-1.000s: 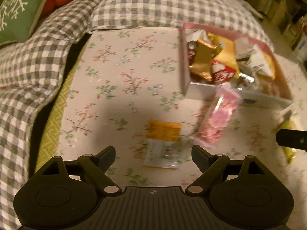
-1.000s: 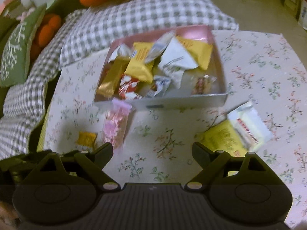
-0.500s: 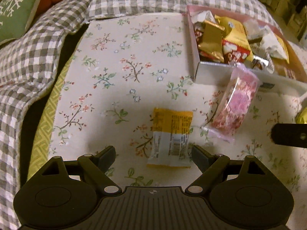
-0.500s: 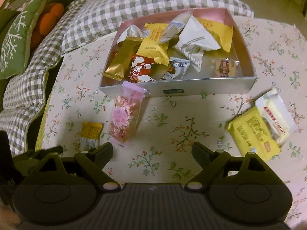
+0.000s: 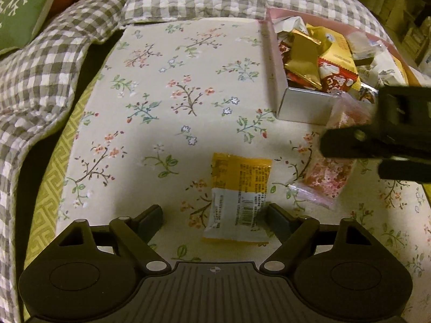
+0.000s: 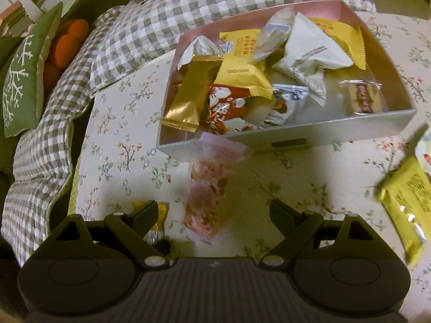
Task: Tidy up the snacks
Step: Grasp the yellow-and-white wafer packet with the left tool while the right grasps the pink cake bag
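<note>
Left tongs (image 5: 215, 216) wide open, empty, straddling the yellow-white packet (image 5: 238, 200) for a pinch. Right tongs (image 6: 214, 214) likewise open, empty, pink bag (image 6: 208, 188) between fingers. Snack box (image 6: 336, 132) beyond both, probably the destination.

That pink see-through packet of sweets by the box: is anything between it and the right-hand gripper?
Nothing visible. The pink see-through packet lies on the floral cloth straight ahead of the open right gripper, between its fingers' lines. The pink-lined cardboard snack box sits just beyond it.
</note>
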Action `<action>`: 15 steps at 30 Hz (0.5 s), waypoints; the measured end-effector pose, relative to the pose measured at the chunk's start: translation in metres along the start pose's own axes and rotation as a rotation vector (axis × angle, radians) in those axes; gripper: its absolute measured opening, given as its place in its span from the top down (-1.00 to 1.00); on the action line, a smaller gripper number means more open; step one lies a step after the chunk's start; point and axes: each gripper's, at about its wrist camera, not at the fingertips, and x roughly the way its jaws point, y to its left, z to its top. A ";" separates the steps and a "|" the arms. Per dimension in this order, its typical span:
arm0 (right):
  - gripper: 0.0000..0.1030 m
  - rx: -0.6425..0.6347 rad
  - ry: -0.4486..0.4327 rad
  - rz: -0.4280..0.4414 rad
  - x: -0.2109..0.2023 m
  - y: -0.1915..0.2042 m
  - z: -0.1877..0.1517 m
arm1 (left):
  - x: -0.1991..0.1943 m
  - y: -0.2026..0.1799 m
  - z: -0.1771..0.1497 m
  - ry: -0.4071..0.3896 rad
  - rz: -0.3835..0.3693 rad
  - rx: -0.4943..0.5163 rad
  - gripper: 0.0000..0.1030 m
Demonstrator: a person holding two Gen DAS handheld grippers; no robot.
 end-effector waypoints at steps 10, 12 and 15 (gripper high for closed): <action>0.20 -0.071 0.011 -0.042 0.013 0.010 -0.002 | -0.003 -0.001 0.003 -0.037 -0.019 0.027 0.15; 0.30 -0.076 0.006 -0.045 0.011 0.009 -0.001 | -0.004 0.002 0.004 -0.039 -0.023 0.023 0.24; 0.39 -0.083 0.000 -0.052 0.006 0.007 0.001 | -0.004 0.005 0.004 -0.038 -0.034 0.006 0.28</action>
